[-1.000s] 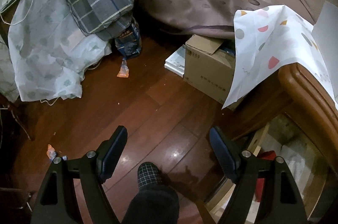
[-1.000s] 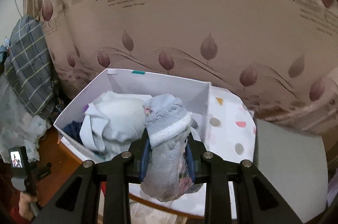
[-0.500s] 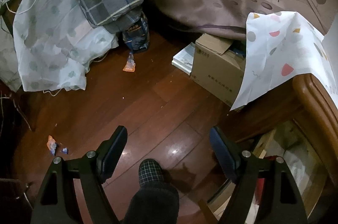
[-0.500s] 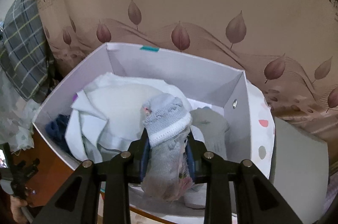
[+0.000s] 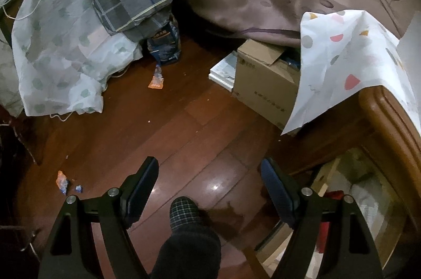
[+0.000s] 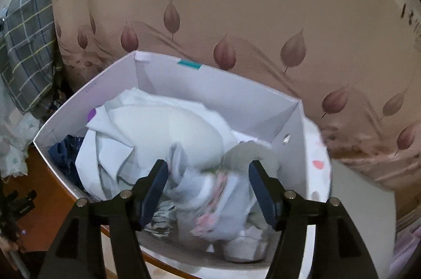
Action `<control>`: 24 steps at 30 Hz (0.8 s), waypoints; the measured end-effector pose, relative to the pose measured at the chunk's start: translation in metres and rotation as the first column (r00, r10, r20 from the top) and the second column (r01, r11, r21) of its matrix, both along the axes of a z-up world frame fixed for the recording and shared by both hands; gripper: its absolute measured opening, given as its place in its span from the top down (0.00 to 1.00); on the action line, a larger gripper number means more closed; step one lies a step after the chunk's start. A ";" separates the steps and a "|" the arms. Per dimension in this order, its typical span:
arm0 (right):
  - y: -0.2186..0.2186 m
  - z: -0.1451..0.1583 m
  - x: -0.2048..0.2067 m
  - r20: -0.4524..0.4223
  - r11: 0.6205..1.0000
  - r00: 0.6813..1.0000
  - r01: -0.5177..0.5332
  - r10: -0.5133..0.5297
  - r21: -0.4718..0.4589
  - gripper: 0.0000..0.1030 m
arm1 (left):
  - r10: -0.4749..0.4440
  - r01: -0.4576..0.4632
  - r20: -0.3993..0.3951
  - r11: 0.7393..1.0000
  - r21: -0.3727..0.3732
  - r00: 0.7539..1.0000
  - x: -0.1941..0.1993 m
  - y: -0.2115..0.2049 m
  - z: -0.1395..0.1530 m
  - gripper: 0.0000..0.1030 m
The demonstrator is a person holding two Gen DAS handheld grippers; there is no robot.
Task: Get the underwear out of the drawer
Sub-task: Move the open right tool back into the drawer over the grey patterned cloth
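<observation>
Right gripper (image 6: 208, 181): jaws opening, spread apart. The underwear (image 6: 210, 202), a grey piece with a pink flower print, sits blurred between them, and neither pad presses on it. It lies at the near end of the white box (image 6: 236, 100), on top of the other clothes. Behind it in the box is a big white bundle (image 6: 158, 131), and something dark blue (image 6: 65, 150) is tucked in the left corner. The box stands on a spotted cloth (image 6: 319, 160) over a wooden edge. A beige curtain (image 6: 236, 3) with leaf print hangs behind the box. A grey checked blanket (image 6: 26, 42) shows at far left.

Left gripper (image 5: 209, 177): jaws released and wide, nothing between them, pointing down at the wooden floor (image 5: 158, 134). A foot in a checked slipper (image 5: 184, 210) sits near the bottom, between the fingers. At lower right there is an opening in the wooden furniture (image 5: 389, 110) with light cloth and something red inside; too dim to tell what. Scraps of wrapper (image 5: 62, 180) lie on the floor at left. Farther out, a cardboard box (image 5: 263, 84) stands beside the hanging corner of the spotted cloth. At the far left a pale sheet (image 5: 58, 55) lies under the checked blanket.
</observation>
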State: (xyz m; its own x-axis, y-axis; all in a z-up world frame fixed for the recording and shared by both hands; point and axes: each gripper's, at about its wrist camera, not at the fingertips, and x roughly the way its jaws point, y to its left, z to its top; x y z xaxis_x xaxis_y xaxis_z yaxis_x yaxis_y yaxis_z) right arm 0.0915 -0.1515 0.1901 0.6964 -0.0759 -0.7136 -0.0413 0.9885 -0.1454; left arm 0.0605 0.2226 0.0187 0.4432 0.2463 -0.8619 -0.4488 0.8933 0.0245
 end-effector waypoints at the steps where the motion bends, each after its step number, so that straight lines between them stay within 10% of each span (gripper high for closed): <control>1: 0.000 0.006 -0.006 0.019 1.000 1.000 -0.007 0.007 0.000 0.37 | -0.006 0.006 0.006 1.000 -0.002 1.000 0.000 -0.001 0.001 0.25; 12: 0.024 0.014 -0.125 0.076 0.955 0.954 -0.284 0.290 -0.080 0.37 | -0.057 0.057 0.020 0.998 0.011 0.998 0.003 -0.015 0.004 0.25; 24: 0.063 -0.152 -0.134 -0.260 0.929 0.895 -0.368 0.362 0.025 0.38 | -0.069 0.069 0.005 0.998 0.010 0.998 0.004 -0.014 0.003 0.25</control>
